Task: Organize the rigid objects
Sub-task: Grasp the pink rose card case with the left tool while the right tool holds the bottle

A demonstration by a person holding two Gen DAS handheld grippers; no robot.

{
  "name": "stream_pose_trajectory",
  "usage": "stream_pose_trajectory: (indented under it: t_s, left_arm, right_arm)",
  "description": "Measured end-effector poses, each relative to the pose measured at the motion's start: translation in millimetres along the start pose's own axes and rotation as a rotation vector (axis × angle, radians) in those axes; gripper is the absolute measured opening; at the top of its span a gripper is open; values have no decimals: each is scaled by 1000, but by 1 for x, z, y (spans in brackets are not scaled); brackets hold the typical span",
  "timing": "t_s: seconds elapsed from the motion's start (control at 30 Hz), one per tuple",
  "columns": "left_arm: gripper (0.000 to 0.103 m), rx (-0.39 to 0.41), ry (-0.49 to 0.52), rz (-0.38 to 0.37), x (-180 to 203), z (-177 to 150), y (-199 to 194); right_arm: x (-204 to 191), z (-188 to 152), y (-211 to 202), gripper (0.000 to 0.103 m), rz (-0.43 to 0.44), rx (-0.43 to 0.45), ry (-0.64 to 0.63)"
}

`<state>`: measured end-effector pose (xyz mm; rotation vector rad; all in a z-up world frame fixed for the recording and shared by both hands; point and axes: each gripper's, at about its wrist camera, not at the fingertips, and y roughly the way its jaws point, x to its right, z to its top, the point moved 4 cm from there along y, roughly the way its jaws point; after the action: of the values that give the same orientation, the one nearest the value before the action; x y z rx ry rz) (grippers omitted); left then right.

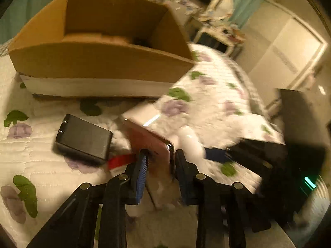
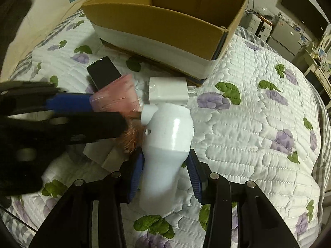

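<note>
No legible text or labels anywhere.

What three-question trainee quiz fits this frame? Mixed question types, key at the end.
1. True or false: the cardboard box stands on the floor.
2. Multiple choice: what sits between the right tongs? A) a black adapter B) a white plastic device C) a cardboard flap
3. Short answer: what colour is the flat object gripped in the left tongs?

Key
1. False. It stands on the floral quilt.
2. B, the white plastic device.
3. Pink.
</note>
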<state>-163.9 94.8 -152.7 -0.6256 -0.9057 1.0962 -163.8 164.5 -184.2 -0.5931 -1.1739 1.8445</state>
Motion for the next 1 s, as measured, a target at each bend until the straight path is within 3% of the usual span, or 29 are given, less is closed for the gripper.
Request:
stream_pose_trajectory:
  t_s: [0.23, 0.5, 0.6, 0.77, 1.0]
  left_arm:
    - [30, -4, -57, 30, -3, 0, 13]
    - [31, 49, -72, 155, -15, 2, 1]
    - [31, 41, -73, 134, -16, 6, 10]
    - [16, 51, -55, 151, -13, 6, 16]
    - [10, 102, -29, 148, -4, 4, -18]
  right_arm:
    - [6, -1, 0, 41, 6, 8, 25]
    - [-1, 2, -3, 41, -6, 34, -5]
    - [0, 2, -3, 41, -9, 34, -4]
    - [3, 3, -4, 40, -18, 43, 9]
    - [6, 7, -22, 40, -37, 97, 26]
